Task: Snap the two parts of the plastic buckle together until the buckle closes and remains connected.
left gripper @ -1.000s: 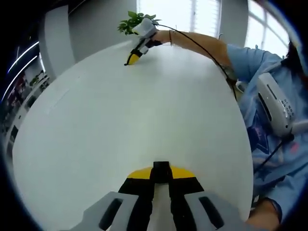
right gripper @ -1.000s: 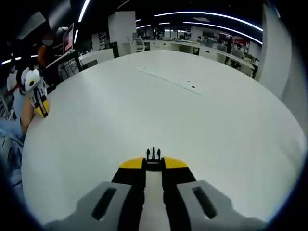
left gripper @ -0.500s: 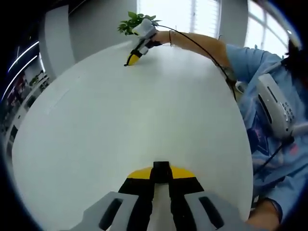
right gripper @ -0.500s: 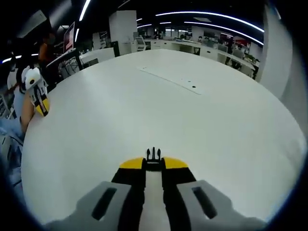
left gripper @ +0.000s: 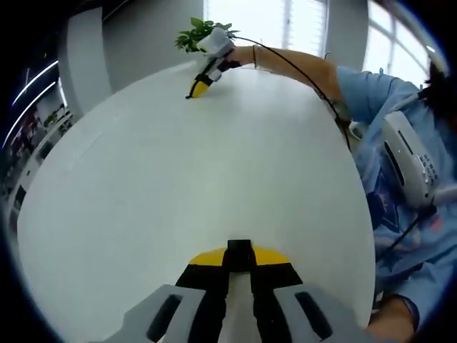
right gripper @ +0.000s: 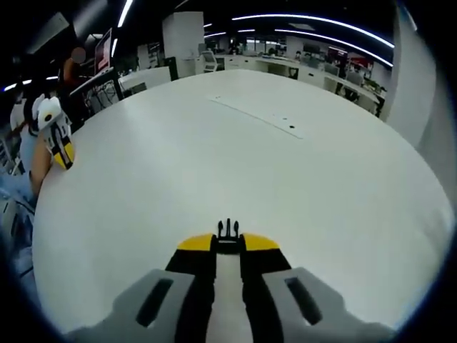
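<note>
In the left gripper view my left gripper (left gripper: 239,263) sits low over the white round table (left gripper: 214,164), jaws shut on a black blocky buckle part (left gripper: 239,246) that pokes out between the yellow tips. Far across the table, my right gripper (left gripper: 200,84) rests near the far edge, held by a person's hand. In the right gripper view my right gripper (right gripper: 228,246) is shut on the black pronged buckle part (right gripper: 228,229), prongs pointing forward over the table (right gripper: 250,164). My left gripper (right gripper: 61,150) shows at the table's left edge. The two parts are far apart.
A person in a blue sleeve (left gripper: 385,93) stands at the table's right side, with a white device (left gripper: 410,161) at the chest. A green plant (left gripper: 203,30) stands behind the far edge. A thin seam with small holes (right gripper: 257,118) crosses the tabletop. Office desks (right gripper: 285,61) lie beyond.
The right gripper view has shifted very slightly. Both grippers keep their hold and stay about where they were.
</note>
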{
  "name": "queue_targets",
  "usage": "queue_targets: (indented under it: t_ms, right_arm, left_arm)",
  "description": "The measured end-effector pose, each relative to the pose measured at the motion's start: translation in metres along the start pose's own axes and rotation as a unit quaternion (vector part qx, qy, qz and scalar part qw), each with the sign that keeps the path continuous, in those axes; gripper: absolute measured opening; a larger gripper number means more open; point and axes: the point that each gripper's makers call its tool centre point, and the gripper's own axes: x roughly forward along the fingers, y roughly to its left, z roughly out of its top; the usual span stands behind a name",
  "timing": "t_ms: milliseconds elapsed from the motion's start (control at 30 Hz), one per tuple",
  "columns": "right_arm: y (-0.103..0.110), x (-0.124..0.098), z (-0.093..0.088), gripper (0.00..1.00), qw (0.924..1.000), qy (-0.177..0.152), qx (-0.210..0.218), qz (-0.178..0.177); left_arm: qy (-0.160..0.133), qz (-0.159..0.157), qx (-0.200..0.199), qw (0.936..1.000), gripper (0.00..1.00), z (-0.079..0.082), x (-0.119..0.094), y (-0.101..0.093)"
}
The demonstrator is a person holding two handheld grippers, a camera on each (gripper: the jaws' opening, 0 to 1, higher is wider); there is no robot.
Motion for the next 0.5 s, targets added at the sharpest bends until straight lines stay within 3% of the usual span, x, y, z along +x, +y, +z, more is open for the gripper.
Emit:
queue_targets:
  t_ms: [500]
  right_arm:
    - [0.026, -0.003, -0.008, 0.13, 0.9995, 0.025, -0.017, 0.004]
  left_arm:
    - [-0.001, 0.0, 0.0, 1.0, 0.1, 0.0, 0.001, -0.002]
